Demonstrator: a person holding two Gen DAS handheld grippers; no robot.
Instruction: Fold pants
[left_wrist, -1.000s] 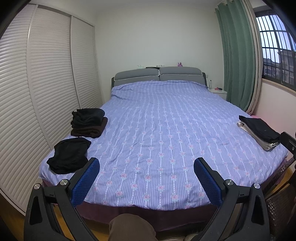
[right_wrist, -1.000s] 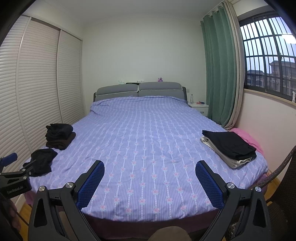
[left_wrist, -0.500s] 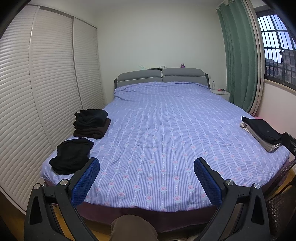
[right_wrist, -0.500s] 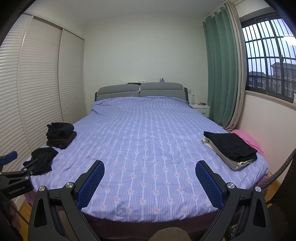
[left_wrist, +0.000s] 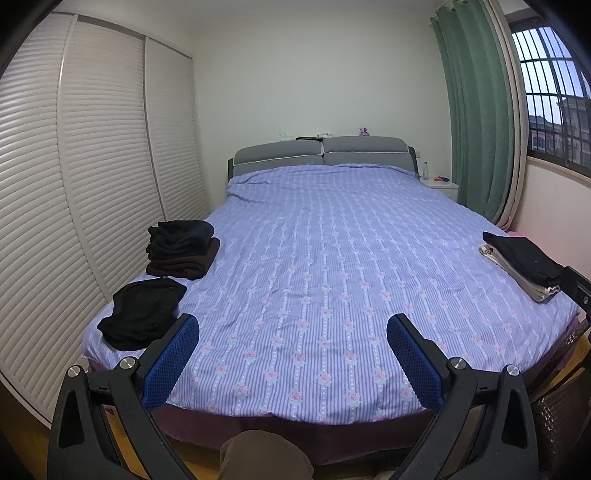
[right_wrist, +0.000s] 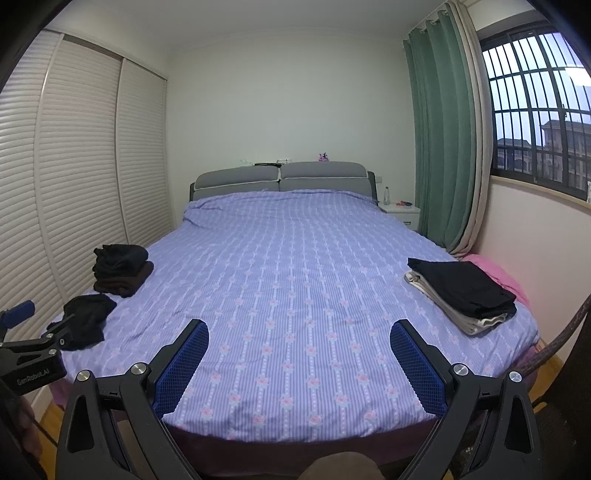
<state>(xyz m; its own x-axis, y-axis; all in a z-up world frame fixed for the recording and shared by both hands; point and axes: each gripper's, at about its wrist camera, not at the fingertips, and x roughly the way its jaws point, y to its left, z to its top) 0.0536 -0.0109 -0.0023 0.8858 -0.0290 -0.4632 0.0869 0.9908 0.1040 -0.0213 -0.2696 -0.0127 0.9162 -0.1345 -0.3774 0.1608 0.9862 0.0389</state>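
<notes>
At lower left of the frame a loose black garment lies crumpled on the bed, folded stacks kept aside; left gripper and right gripper gape, holding nothing.

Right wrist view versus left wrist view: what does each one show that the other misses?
Only the right wrist view shows the pink cloth beside the folded stack, and the left gripper's body at its left edge. Only the left wrist view shows a brown woven basket at lower right. Both show the bed, the loose black pants, the dark pile behind them, the folded stack, and open, empty jaws on the left gripper and right gripper.
</notes>
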